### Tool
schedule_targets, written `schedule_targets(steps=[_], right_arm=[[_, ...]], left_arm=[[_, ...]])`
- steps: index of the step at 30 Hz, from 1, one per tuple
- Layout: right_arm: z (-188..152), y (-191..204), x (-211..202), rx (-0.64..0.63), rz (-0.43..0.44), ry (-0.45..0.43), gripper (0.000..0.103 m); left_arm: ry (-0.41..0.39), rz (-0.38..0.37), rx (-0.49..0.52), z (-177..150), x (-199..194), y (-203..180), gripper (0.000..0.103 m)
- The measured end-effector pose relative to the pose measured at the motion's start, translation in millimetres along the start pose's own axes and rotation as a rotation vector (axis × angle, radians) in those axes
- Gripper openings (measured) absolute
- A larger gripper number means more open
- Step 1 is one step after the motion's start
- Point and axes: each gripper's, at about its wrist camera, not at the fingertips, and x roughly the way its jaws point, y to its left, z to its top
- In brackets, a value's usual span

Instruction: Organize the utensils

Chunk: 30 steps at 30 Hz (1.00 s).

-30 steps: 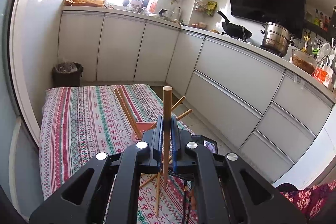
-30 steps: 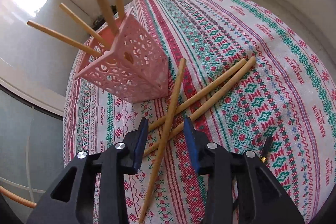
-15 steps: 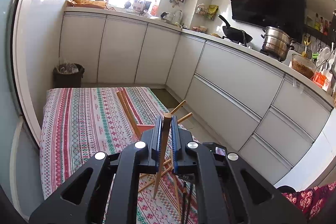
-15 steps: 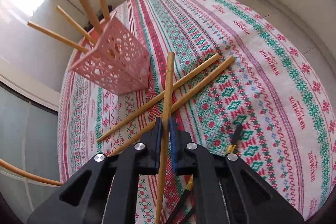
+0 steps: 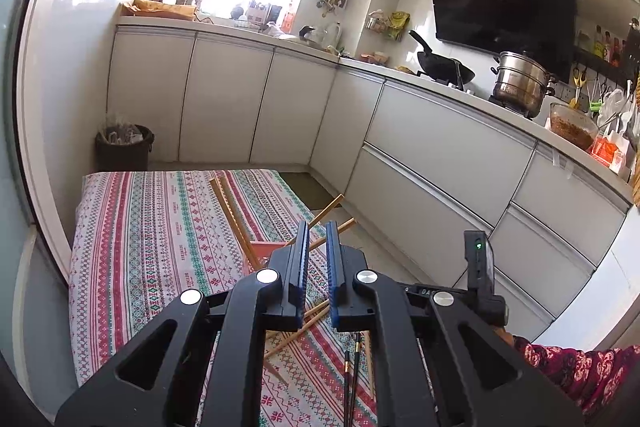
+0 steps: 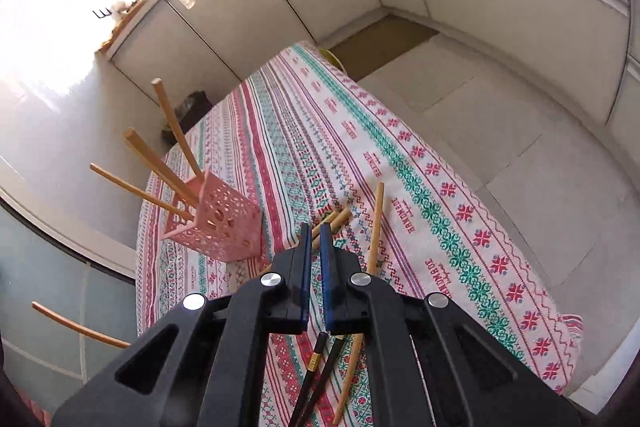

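The left gripper (image 5: 316,259) had its jaws nearly together with a narrow gap between them and nothing held; the pink perforated holder (image 5: 266,251) sat just ahead of and below its fingertips, wooden chopsticks (image 5: 230,205) leaning out of it. The right gripper (image 6: 316,259) likewise showed a narrow empty gap, with the holder (image 6: 218,227) ahead to its left. Loose wooden chopsticks (image 6: 375,227) and a black pair (image 6: 316,363) lay on the patterned tablecloth (image 6: 440,211) beneath and just right of its fingers.

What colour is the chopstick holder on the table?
Pink, with a pierced lattice pattern; the chopstick holder shows best in the right wrist view.
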Motion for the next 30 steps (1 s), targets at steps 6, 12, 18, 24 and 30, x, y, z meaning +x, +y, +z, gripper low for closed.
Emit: schedule_targets(steps=[6,12,18,24,30], right_arm=[[8,-5,16,-0.017,-0.132,0.118,0.011],[20,-33,96,0.038,-0.275,0.354,0.017],[31,-31,128,0.001,-0.338,0.344,0.036],[31,-14,146,-0.02,-0.332,0.354,0.064],[32,-8,152,-0.109,-0.408,0.304,0.017]], left_arm=[[0.013,0.001,0.006,0,5,-2,0.008],[0.075,0.045,-0.03,-2,12,13,0.008],[0.087,0.091,-0.073,-4,9,31,0.008],[0.085,0.108,-0.097,-2,8,40,0.008],[0.087,0.128,-0.113,-3,8,42,0.013]])
